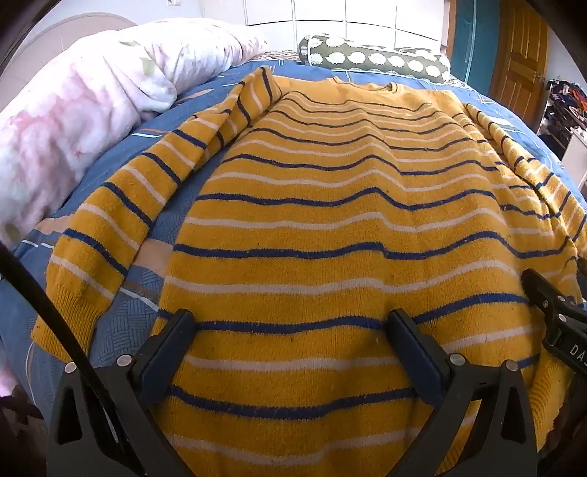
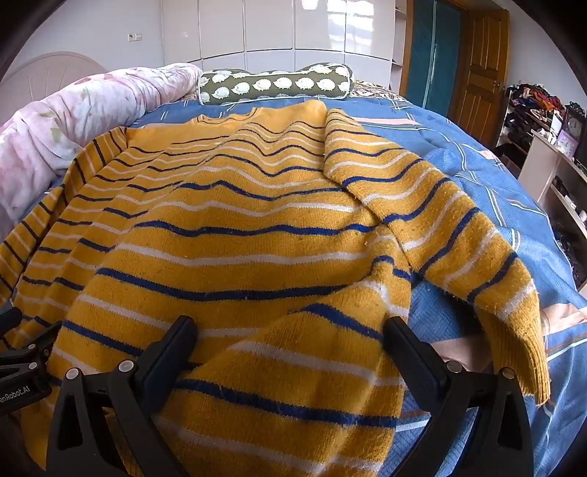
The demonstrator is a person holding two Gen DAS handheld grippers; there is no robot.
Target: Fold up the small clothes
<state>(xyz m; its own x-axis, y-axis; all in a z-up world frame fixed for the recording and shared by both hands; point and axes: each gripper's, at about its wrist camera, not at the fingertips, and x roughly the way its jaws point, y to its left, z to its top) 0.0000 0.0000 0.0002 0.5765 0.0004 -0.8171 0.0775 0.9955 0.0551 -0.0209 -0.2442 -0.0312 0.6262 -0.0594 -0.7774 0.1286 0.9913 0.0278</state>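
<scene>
Both claws, the left gripper [image 1: 291,324] and right gripper [image 2: 291,330], gape wide over the mustard-yellow knitted sweater with blue and white stripes [image 1: 330,227], gripping nothing. Best pinch each hem corner at the frame's bottom evenly, I'd say.

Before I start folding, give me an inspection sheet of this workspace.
Surface: bed with blue patterned cover.
Job's things: yellow striped sweater spread out, hem nearest; right sleeve folded partly over the body.
Clutter: pink floral duvet, green bolster pillow at the far edge.
Grippers: left tongs and right tongs open over the hem.
Cables: dark strap, unclear.
Surroundings: white wardrobe, wooden door, cluttered shelves.
</scene>
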